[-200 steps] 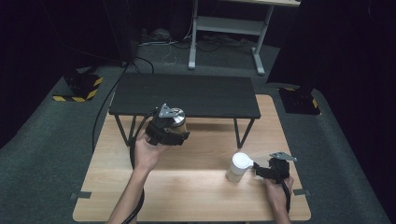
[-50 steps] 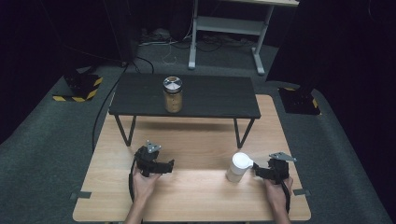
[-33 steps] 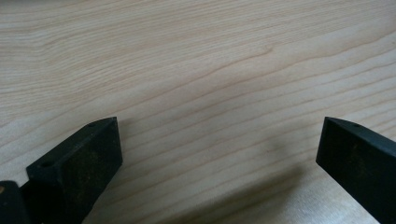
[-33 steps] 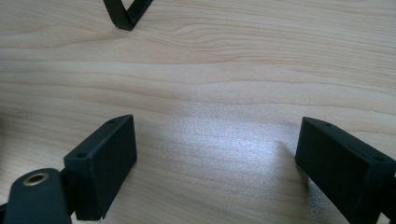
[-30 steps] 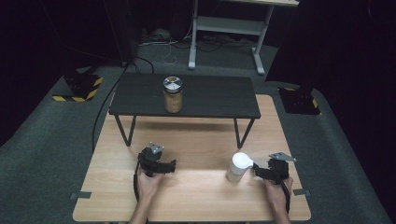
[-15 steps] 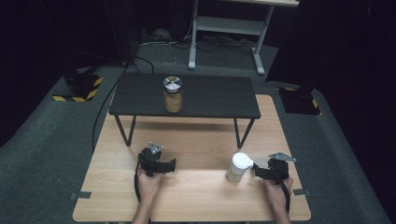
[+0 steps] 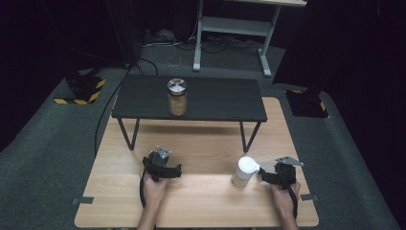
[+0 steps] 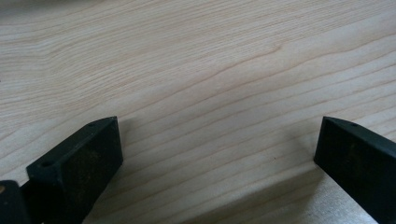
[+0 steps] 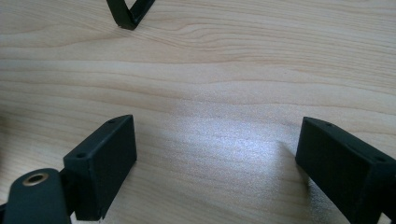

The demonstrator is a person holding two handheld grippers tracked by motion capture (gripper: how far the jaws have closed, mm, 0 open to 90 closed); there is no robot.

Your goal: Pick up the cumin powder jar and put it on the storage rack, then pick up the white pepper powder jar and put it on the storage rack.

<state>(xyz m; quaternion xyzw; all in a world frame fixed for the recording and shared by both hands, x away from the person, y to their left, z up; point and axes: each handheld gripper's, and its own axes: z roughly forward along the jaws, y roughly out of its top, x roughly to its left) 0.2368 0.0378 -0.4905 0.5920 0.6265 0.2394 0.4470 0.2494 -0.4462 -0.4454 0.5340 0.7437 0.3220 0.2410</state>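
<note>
A glass jar (image 7: 177, 97) with a metal lid and brownish contents stands upright on the low black shelf (image 7: 215, 98) at the back of the wooden table (image 7: 206, 143). My left gripper (image 7: 165, 167) rests low over the table's front left, far in front of the jar. Its jaws stand wide apart, and in the left gripper view only bare wood lies between them (image 8: 219, 135). A white cylindrical container (image 7: 244, 171) stands upright at the front right. My right gripper (image 7: 275, 175) sits just to its right, open (image 9: 217, 128), with wood between its jaws.
The shelf's black legs (image 7: 125, 133) stand on the table, and one foot (image 9: 126, 14) shows ahead of the right gripper. Grey carpet surrounds the table. A white metal frame (image 7: 234, 28) and yellow-black striped blocks (image 7: 79, 88) lie beyond.
Several seconds ago my left gripper held the jar up by the shelf. The jar now stands on the shelf and the left gripper is down at the table. Over the last second nothing visibly moved.
</note>
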